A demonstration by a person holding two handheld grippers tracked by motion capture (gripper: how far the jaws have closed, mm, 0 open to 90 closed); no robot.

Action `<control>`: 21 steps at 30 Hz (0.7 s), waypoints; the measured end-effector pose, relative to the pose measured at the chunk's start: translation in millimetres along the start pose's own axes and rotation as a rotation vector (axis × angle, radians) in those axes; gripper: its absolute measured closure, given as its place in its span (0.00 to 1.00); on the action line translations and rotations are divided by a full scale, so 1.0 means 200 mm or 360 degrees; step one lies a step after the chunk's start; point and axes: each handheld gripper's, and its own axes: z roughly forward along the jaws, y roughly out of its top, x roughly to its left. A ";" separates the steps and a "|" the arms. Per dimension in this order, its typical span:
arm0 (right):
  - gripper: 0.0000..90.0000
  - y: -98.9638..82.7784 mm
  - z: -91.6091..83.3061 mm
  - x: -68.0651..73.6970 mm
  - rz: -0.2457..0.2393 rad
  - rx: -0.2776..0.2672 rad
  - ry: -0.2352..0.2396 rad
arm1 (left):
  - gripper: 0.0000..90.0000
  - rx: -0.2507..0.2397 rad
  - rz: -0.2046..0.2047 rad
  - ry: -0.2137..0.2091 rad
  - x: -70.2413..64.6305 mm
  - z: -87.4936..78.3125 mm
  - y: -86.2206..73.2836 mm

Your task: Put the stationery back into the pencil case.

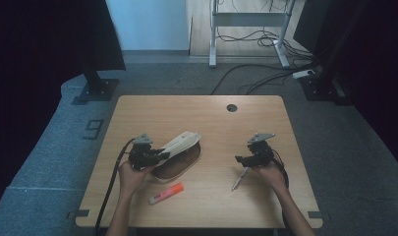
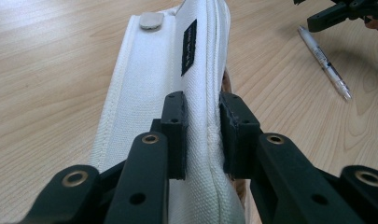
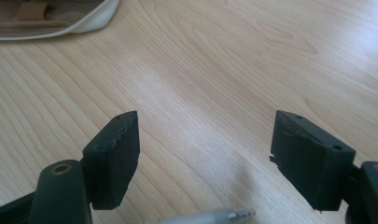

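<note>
The wooden counter [image 1: 206, 196] carries everything, with a small round hole [image 1: 231, 107] near its far edge. On its left half lies a white pouch [image 1: 179, 152], open, with a brown inside. The left gripper [image 1: 163, 154] has its jaws closed on the raised white flap of the pouch, pinching the fabric along the zipper seam. The right gripper [image 1: 237, 159] is on the right half, well apart from the pouch, with jaws wide and nothing between them. An orange marker [image 1: 166, 193] lies near the front edge, left of centre. A pen [image 1: 240, 179] lies just below the right gripper.
</note>
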 end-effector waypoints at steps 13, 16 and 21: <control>0.38 -0.13 -0.08 0.06 -0.0005 -0.0002 0.0071 | 0.81 -0.0010 0.0001 -0.0006 0.00 -0.01 0.00; 0.46 -0.15 -0.10 0.09 -0.0001 -0.0009 0.0104 | 0.81 -0.0011 0.0001 -0.0007 -0.01 -0.01 0.00; 0.59 -0.19 -0.15 0.14 -0.0019 -0.0020 0.0155 | 0.81 -0.0014 0.0000 -0.0008 -0.01 -0.01 0.00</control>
